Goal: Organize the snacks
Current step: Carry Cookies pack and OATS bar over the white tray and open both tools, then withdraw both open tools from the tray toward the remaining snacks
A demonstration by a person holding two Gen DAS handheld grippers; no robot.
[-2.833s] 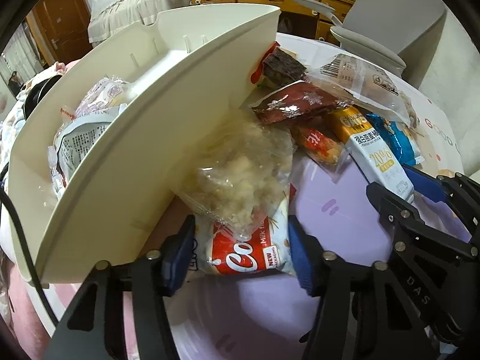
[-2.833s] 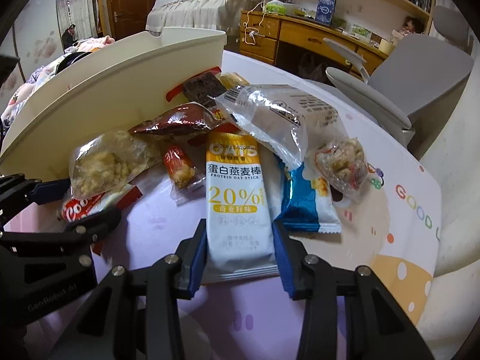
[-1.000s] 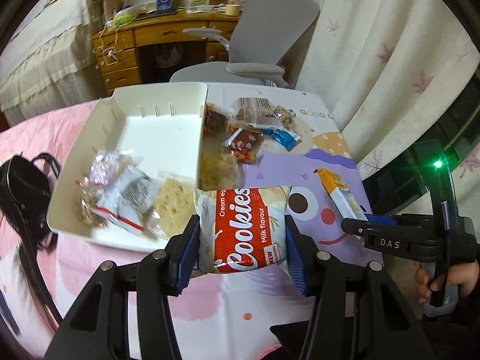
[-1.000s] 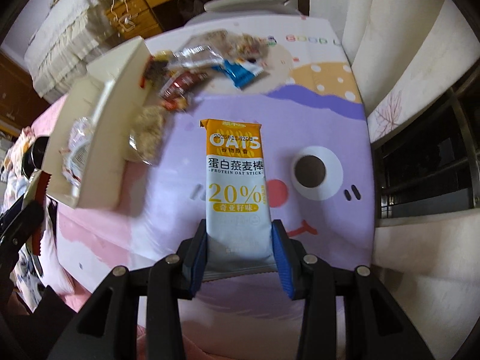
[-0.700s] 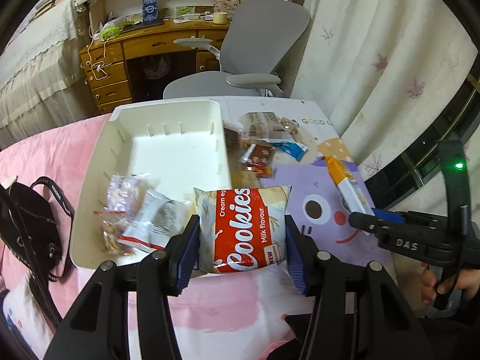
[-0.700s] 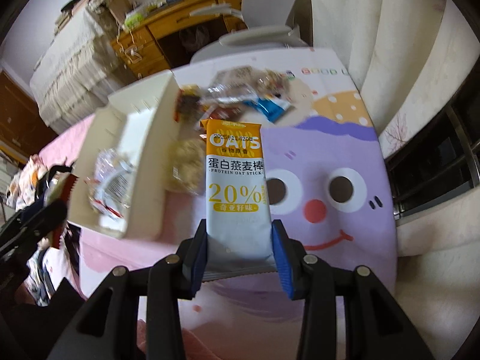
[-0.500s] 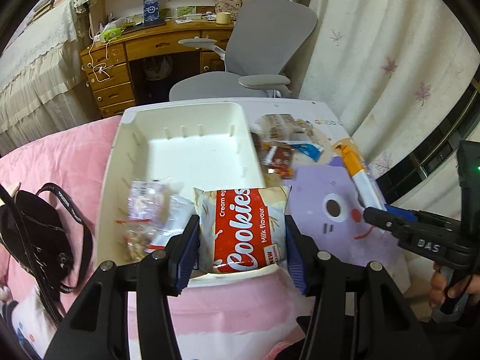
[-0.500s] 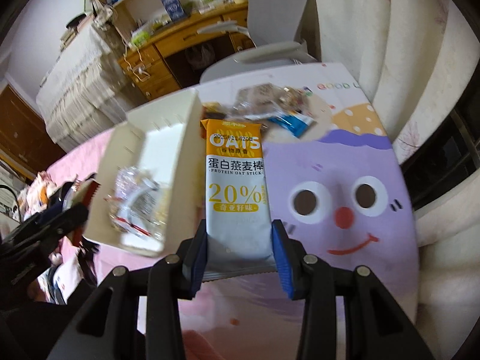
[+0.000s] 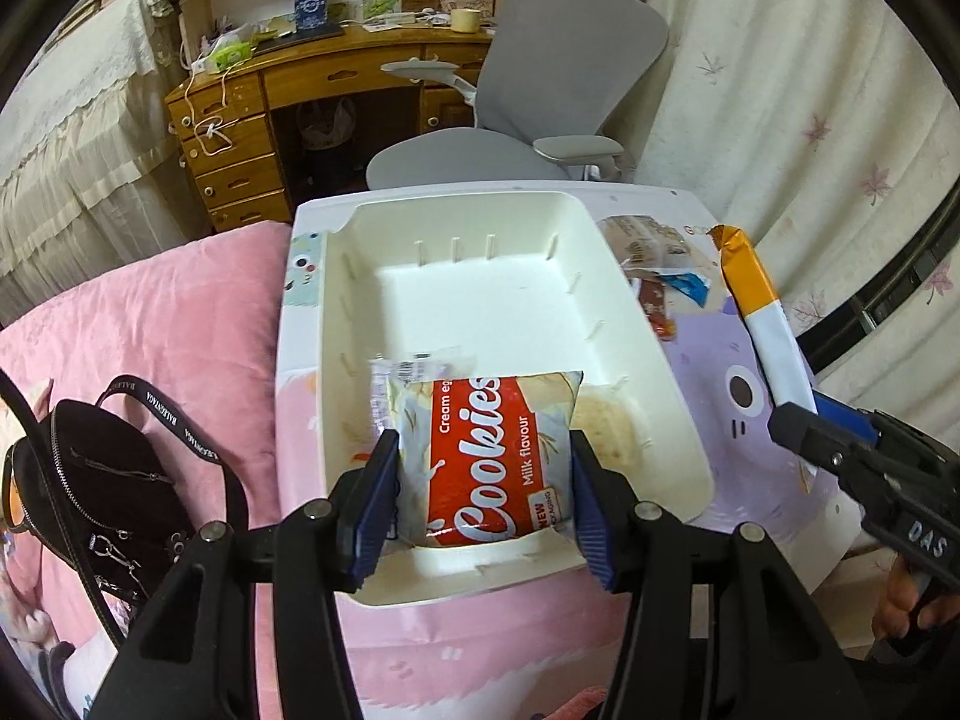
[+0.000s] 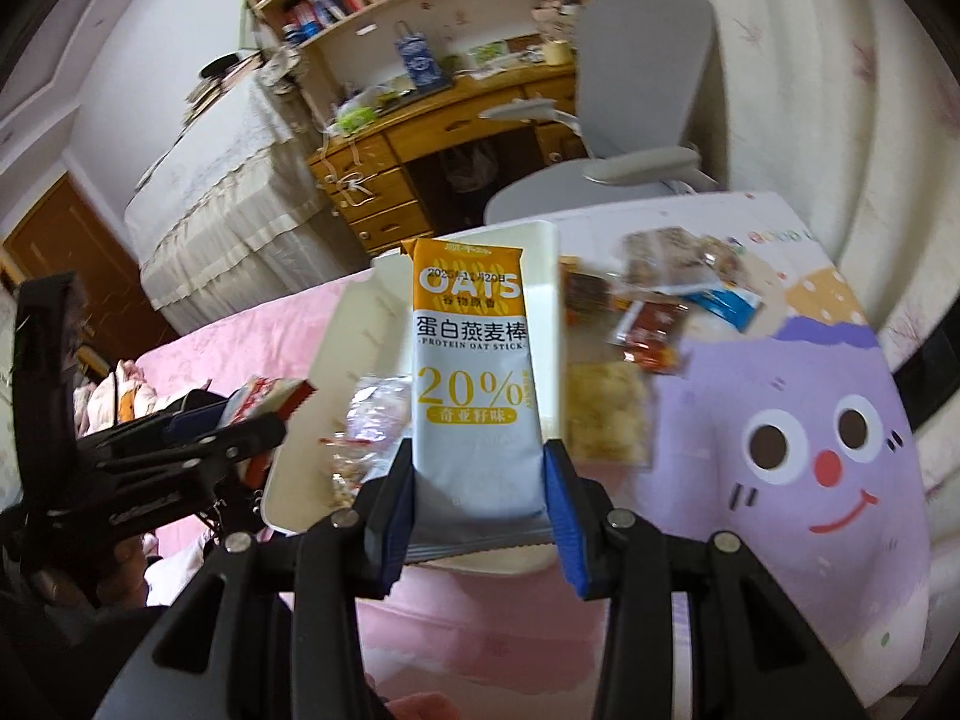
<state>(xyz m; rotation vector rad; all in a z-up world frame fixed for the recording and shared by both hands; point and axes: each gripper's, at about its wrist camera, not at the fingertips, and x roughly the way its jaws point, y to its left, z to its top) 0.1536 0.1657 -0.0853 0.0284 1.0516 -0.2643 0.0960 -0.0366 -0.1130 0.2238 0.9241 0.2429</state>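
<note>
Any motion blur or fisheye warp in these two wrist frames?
Left wrist: mostly sharp, cookies bag crisp, the wrapper behind it smeared; bin edges bowed. Right wrist: oat bar sharp, snacks and shelves behind it blurred.

Both tools were built alike. The left gripper [image 9: 483, 495] had black, angular arms with open cut-outs, joined by round silver screws, and ended in ribbed blue pads [image 9: 377, 501] on the jaws. The right gripper [image 10: 480, 501] matched it: black linkage, silver screw heads, blue ribbed pads [image 10: 563, 516]. Seen from the side in the left wrist view, the right tool's black body carried white raised letters reading "DAS". A hand [image 9: 912, 591] wrapped its black handle.
</note>
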